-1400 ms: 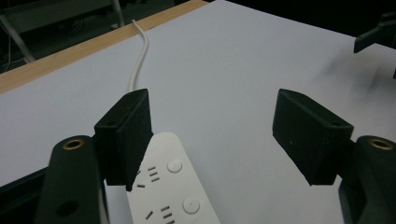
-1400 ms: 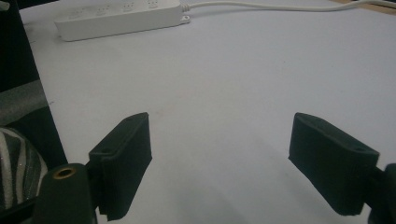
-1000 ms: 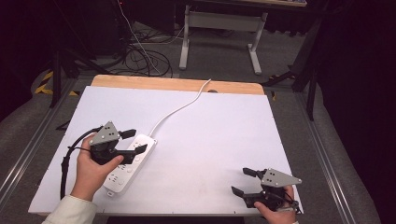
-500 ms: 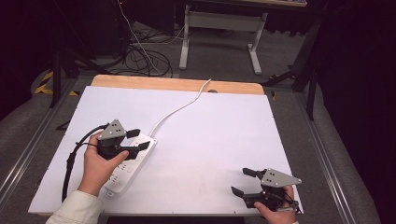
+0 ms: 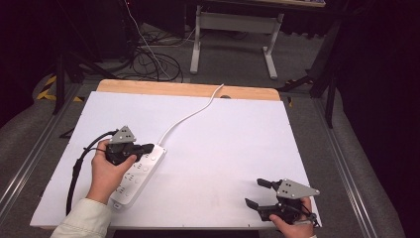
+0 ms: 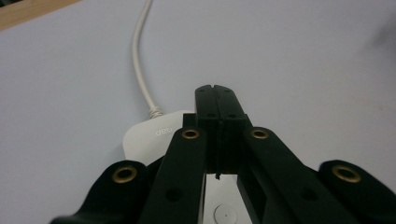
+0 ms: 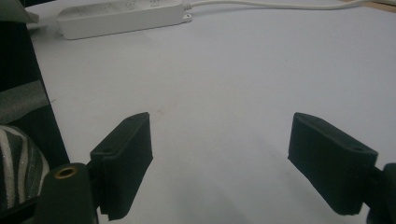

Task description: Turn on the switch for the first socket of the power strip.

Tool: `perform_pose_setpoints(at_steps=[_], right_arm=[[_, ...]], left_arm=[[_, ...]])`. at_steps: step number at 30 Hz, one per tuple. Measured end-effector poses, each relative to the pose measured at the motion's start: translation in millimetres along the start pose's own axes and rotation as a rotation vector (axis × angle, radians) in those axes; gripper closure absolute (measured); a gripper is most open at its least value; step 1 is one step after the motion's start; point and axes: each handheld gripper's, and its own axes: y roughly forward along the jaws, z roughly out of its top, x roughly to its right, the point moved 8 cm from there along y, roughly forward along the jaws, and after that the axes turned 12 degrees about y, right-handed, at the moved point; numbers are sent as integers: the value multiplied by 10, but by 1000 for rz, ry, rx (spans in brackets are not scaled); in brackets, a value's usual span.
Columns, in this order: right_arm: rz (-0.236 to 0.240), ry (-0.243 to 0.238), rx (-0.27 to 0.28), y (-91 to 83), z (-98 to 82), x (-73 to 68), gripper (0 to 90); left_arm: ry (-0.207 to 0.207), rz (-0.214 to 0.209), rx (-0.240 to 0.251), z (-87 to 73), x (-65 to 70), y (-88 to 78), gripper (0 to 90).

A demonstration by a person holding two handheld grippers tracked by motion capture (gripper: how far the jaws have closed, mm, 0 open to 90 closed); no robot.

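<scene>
A white power strip (image 5: 140, 170) lies at the table's left, and its white cord (image 5: 190, 116) runs off to the far edge. My left gripper (image 5: 147, 148) hovers over the strip's cord end with its jaws pressed together and nothing seen between them. In the left gripper view the shut jaws end just past the strip's rounded end (image 6: 154, 133). My right gripper (image 5: 256, 192) rests at the front right corner, open and empty. In the right gripper view its pads (image 7: 126, 149) stand wide apart over the bare white tabletop (image 7: 224, 93), and the strip (image 7: 121, 18) lies far off.
The white tabletop (image 5: 233, 144) has a wooden strip (image 5: 188, 90) along its far edge. A black cable (image 5: 79, 163) trails from the left gripper over the table's left side. Beyond the table are floor cables (image 5: 148, 59) and a desk frame (image 5: 233, 29).
My left gripper has slid a little to the right along the power strip toward its cord end. The right gripper has stayed put.
</scene>
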Motion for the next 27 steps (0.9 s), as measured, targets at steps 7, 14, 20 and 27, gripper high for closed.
perform_pose_setpoints(at_steps=[7,14,20,27], right_arm=[[5,1,0,1,-2,-6,219],[7,3,0,3,-2,-8,219],[8,4,0,2,-2,-9,219],[9,1,0,3,-3,-11,219]], left_arm=[[-3,-17,-55,-71,-9,76,899],[7,-29,-96,-114,1,133,899],[7,-49,-135,-155,9,197,899],[52,-54,-177,-186,31,242,899]])
